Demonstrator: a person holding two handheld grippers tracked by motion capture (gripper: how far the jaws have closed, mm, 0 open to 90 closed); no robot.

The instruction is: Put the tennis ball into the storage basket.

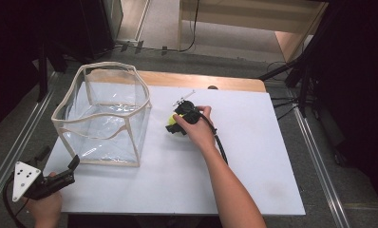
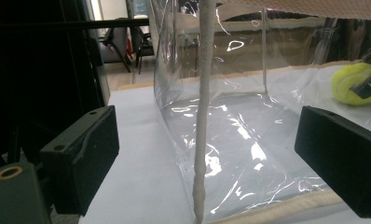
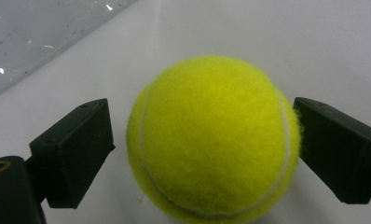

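A yellow-green tennis ball (image 1: 171, 121) lies on the white tabletop (image 1: 253, 156), right of a clear plastic box-shaped bag with beige trim (image 1: 106, 137). My right gripper (image 1: 174, 127) reaches down around the ball. In the right gripper view the ball (image 3: 214, 154) sits between the jaws of my right gripper (image 3: 203, 130); a narrow gap shows at the left jaw, and the right jaw is at the ball's fuzz. My left gripper (image 1: 74, 165) rests at the table's near left corner, open and empty. In its own view, my left gripper (image 2: 207, 135) faces the bag's corner seam (image 2: 203, 93), and the ball (image 2: 349, 79) shows through the plastic.
The bag stands open at the top on the left half of the table, with nothing seen inside. A wooden strip (image 1: 201, 80) runs along the table's far edge. Metal rails (image 1: 315, 156) flank the table, and dark stands and cables (image 1: 296, 76) are at the far right.
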